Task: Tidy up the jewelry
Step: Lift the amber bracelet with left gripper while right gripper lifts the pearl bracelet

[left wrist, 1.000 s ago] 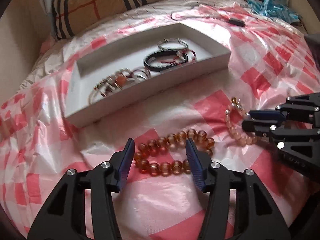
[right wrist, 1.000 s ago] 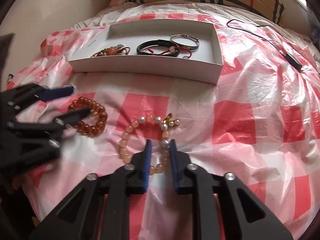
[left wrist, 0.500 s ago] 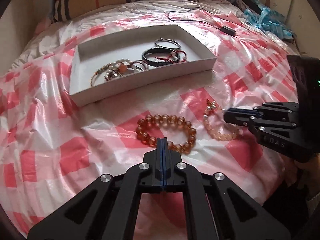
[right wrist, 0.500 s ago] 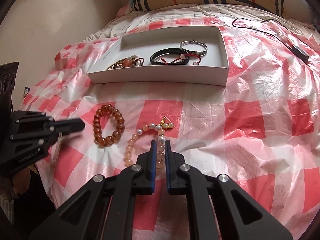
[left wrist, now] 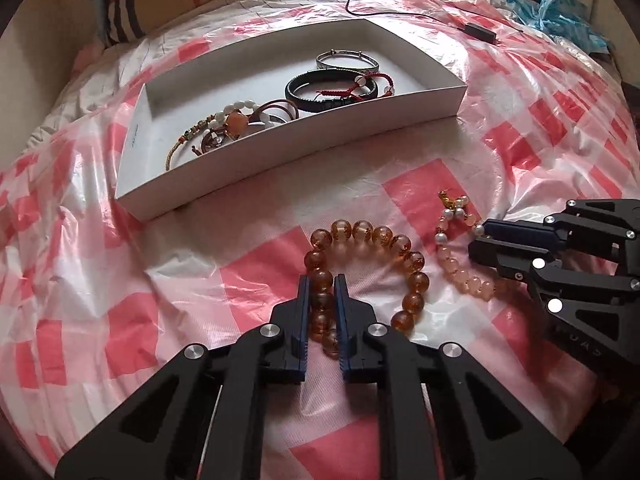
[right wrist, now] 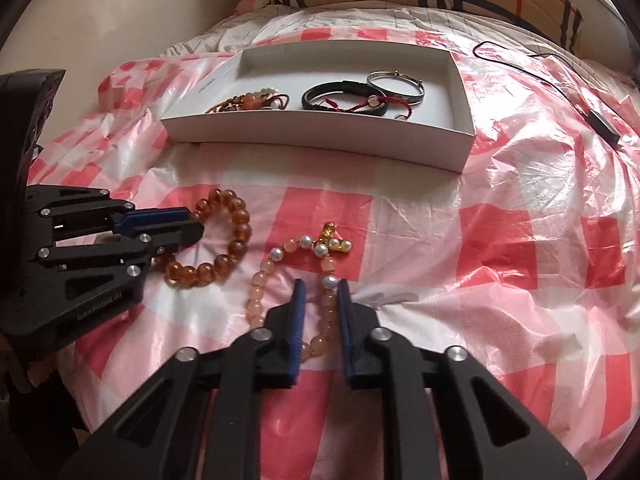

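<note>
While the pink-checked plastic sheet [left wrist: 120, 320] covers the whole bed, the white box [left wrist: 304, 140] sits toward its far edge, already holding a black band [left wrist: 332, 92], a silver bangle [left wrist: 348, 60] and a beaded tangle [left wrist: 232, 124]. Nearer the front edge lie two loose pieces. A second ago the left gripper [left wrist: 321, 292] gaped around the amber bead bracelet [left wrist: 372, 264]; it snapped fully together off the beads, and its jaws have just parted slightly, now clenched on the bracelet's left side. Beside it, the right gripper [right wrist: 320, 300] pinches the pale pink bead strand [right wrist: 280, 280] as before. Both pieces look ready to lift boxward.
</note>
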Motion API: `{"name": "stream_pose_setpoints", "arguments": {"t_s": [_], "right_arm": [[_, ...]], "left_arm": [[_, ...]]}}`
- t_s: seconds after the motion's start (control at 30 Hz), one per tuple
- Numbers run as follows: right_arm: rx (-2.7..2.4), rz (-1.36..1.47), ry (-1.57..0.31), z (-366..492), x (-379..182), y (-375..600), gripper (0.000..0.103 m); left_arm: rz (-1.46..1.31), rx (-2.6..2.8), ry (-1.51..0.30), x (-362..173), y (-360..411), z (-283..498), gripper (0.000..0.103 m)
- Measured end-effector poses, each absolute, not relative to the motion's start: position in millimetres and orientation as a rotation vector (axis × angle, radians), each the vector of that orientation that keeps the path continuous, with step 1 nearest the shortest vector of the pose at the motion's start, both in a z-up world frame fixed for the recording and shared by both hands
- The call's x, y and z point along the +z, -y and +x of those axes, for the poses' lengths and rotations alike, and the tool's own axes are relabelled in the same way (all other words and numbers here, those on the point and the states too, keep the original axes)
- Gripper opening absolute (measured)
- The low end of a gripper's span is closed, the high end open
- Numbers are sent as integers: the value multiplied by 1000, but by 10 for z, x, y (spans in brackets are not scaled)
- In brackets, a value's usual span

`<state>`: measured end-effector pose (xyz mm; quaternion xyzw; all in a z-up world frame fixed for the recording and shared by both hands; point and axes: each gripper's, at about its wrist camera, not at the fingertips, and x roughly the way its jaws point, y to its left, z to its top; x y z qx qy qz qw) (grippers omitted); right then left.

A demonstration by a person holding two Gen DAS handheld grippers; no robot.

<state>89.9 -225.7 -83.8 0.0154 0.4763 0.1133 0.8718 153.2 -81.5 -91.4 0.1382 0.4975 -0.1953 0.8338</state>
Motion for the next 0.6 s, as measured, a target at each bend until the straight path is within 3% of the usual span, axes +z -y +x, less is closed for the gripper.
{"name": "stream_pose_setpoints", "arguments": {"t_s": [0.23,0.6], "right_arm": [[237,-2,-985,867,-810,2194,9],[207,-18,-973,869,-785,2201,10]], "left_arm": [[160,-435,-1087,-888,605,1522,11],[209,-413,-1052,-862,657,1516,11]]}}
